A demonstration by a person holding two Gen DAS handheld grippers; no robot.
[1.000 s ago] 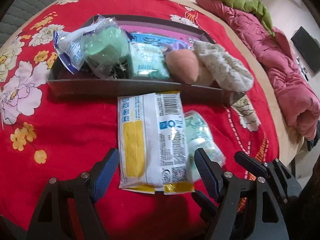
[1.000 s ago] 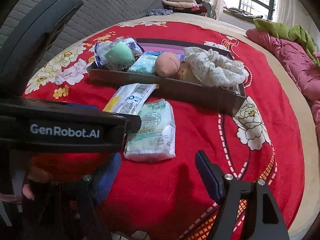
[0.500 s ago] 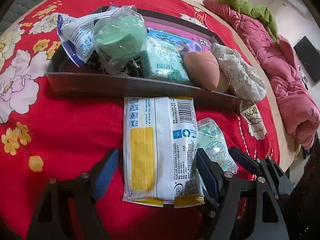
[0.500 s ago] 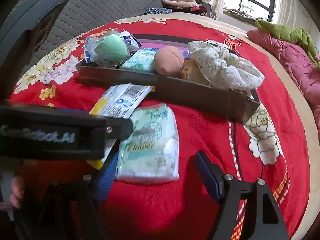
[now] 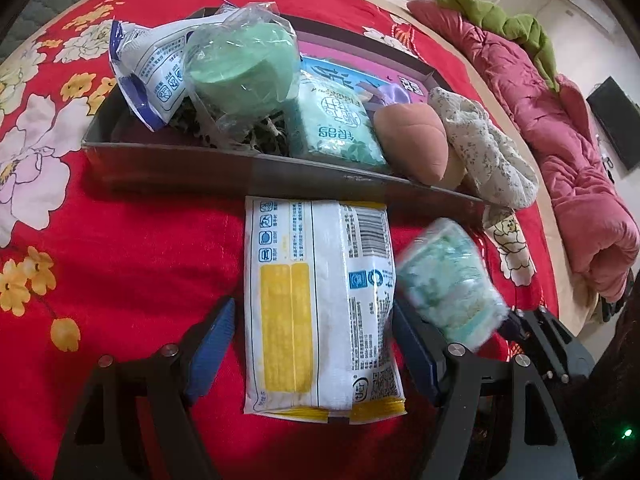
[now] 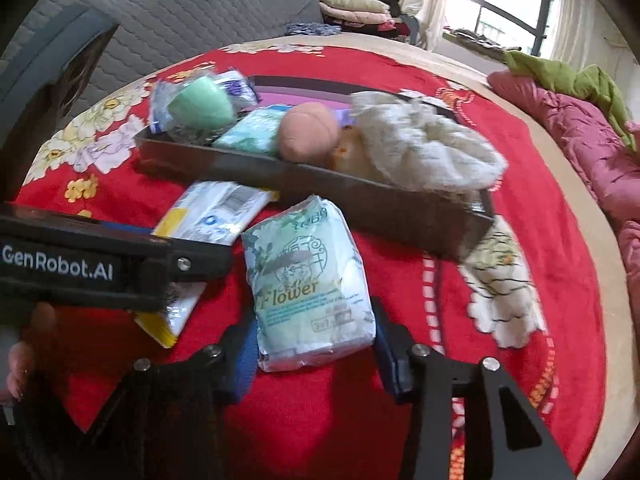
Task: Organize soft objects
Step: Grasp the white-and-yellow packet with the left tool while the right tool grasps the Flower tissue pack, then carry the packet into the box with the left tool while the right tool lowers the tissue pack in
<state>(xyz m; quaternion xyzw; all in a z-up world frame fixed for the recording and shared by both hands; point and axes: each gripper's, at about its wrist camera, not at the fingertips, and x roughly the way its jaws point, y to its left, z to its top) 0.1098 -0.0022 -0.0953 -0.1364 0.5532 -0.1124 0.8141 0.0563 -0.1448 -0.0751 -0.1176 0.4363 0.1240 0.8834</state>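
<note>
Pale-green plastic, that's the soft tissue pack marked "Flower" (image 6: 310,284), lying on the red flowered bedspread (image 6: 400,300) just in front of the dark shallow tray (image 6: 360,196), and my right gripper (image 6: 312,354) has it between its blue pads. Those jaws have just been closing in, and both pads now sit against the pack's sides, pinching it. From my left camera the same pack looks blurred (image 5: 448,280).

Beside it, touching its edge, lies the flat white-and-yellow wipes packet with a barcode (image 5: 320,304), its far end right up against the tray's front wall. My left gripper (image 5: 312,344) straddles that packet with jaws spread wide, pads clear of its sides on the left, close by on the right.

Inside the tray: a mint-green round sponge in a clear bag (image 5: 240,64), a white-and-blue pouch (image 5: 152,68) at the left end, another green tissue pack (image 5: 336,124), a tan rounded cushion (image 5: 412,140) and a cream floral cloth bundle (image 5: 488,156) hanging over the right end.

Farther right, a pink quilt (image 5: 560,152) is heaped along the bed's edge.
</note>
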